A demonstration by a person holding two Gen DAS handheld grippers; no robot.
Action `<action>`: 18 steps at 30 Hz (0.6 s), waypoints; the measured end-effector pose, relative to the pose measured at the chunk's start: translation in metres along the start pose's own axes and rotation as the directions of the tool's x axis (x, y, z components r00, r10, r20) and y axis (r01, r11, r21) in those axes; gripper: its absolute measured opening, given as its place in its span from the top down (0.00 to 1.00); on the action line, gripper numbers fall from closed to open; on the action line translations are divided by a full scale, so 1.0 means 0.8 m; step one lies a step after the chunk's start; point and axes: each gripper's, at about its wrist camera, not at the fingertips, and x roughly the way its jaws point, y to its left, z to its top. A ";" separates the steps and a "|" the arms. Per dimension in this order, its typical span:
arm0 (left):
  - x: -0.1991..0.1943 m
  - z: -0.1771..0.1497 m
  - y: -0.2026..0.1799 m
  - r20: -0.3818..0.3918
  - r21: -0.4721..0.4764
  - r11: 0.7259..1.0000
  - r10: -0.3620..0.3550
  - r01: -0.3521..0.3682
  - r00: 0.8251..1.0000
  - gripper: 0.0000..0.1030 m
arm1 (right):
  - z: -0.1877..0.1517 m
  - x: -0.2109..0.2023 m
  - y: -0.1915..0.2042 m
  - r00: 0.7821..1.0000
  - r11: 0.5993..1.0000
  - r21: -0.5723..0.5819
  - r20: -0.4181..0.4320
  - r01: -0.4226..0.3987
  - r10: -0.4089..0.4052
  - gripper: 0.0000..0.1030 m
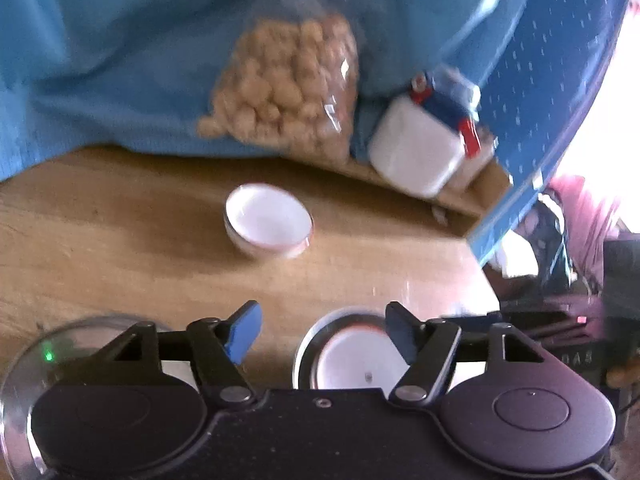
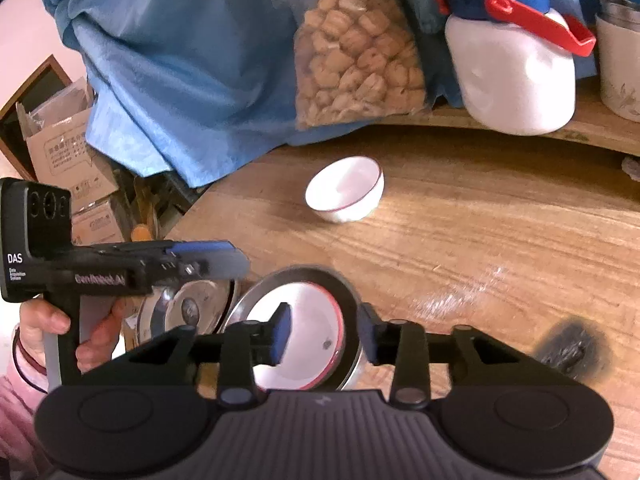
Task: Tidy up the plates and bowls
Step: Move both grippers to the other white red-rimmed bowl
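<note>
Left gripper (image 2: 224,264): seen side-on at far left of the right wrist view, held in a hand (image 2: 44,332); it hangs over a steel lid (image 2: 192,304). In its own view (image 1: 322,328) the jaws stand wide apart, nothing between them.

Glass lid (image 1: 24,360): lower left corner of the left wrist view, partly hidden under the gripper body; blurred.

Steel plate (image 2: 340,284): on the worktop (image 2: 480,240) at its near edge, just right of the steel lid. Holds a white bowl.

White bowl in plate (image 2: 308,320): red-rimmed, sits inside the steel plate, tilted. Same pair shows in the left wrist view, bowl (image 1: 352,356) inside plate (image 1: 304,352).

Right gripper (image 2: 326,334): jaws parted. Left blue pad lies over the bowl's interior, right pad outside the plate rim. Contact with either rim: cannot tell.

Second white bowl (image 2: 346,190): upright, alone on the worktop, well apart from the plate, toward the back. In the left wrist view (image 1: 268,220), motion-blurred.

Blue cloth (image 2: 180,60): draped behind the worktop, left to centre.

Snack bag (image 2: 356,56): clear, full of beige pieces, leaning against the cloth behind the second bowl.

White jug (image 2: 516,76): blue cap, red handle, on a raised ledge right of the bag.

Steel cup (image 2: 620,56): at the far right edge, beside the jug.
</note>
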 end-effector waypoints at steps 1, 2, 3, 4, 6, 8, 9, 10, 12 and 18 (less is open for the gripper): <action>0.000 0.002 0.003 0.012 -0.014 1.000 0.003 -0.003 1.000 0.19 | 0.002 0.000 -0.002 1.000 1.000 0.004 0.010 0.004 -0.004 0.50; 0.000 0.004 0.007 0.026 -0.033 0.999 0.009 -0.008 1.000 0.12 | 0.003 0.000 -0.004 1.000 1.000 0.004 0.019 0.009 -0.009 0.47; 0.000 0.006 0.011 0.040 -0.049 0.999 0.017 -0.015 0.999 0.09 | 0.005 0.001 -0.006 1.000 1.000 0.001 0.025 0.011 -0.011 0.44; 0.000 0.008 0.014 0.051 -0.061 0.998 0.029 -0.026 0.998 0.03 | 0.006 0.003 -0.007 0.999 1.000 -0.001 0.030 0.013 -0.013 0.38; 0.004 0.012 0.020 0.064 -0.080 0.995 0.064 -0.059 0.996 0.01 | 0.009 0.005 -0.009 0.998 1.000 -0.013 0.053 0.026 -0.025 0.23; 0.012 0.016 0.030 0.059 -0.098 0.991 0.094 -0.088 0.994 0.01 | 0.010 0.007 -0.009 0.991 0.996 -0.047 0.114 0.070 -0.064 0.02; 0.017 0.018 0.035 0.052 -0.113 0.989 0.103 -0.097 0.993 0.01 | 0.010 0.008 -0.009 0.985 0.994 -0.059 0.147 0.094 -0.085 0.00; 0.021 0.020 0.040 0.044 -0.129 0.986 0.109 -0.103 0.993 0.01 | 0.011 0.010 -0.009 0.979 0.992 -0.064 0.178 0.113 -0.100 0.00; 0.030 0.026 0.051 0.021 -0.174 0.977 0.127 -0.122 0.992 0.01 | 0.016 0.016 -0.015 0.972 0.992 -0.048 0.210 0.116 -0.104 0.00; 0.055 0.052 0.076 -0.025 -0.326 0.940 0.097 -0.100 0.995 0.01 | 0.042 0.050 -0.041 0.983 0.997 0.037 0.166 0.074 -0.079 0.00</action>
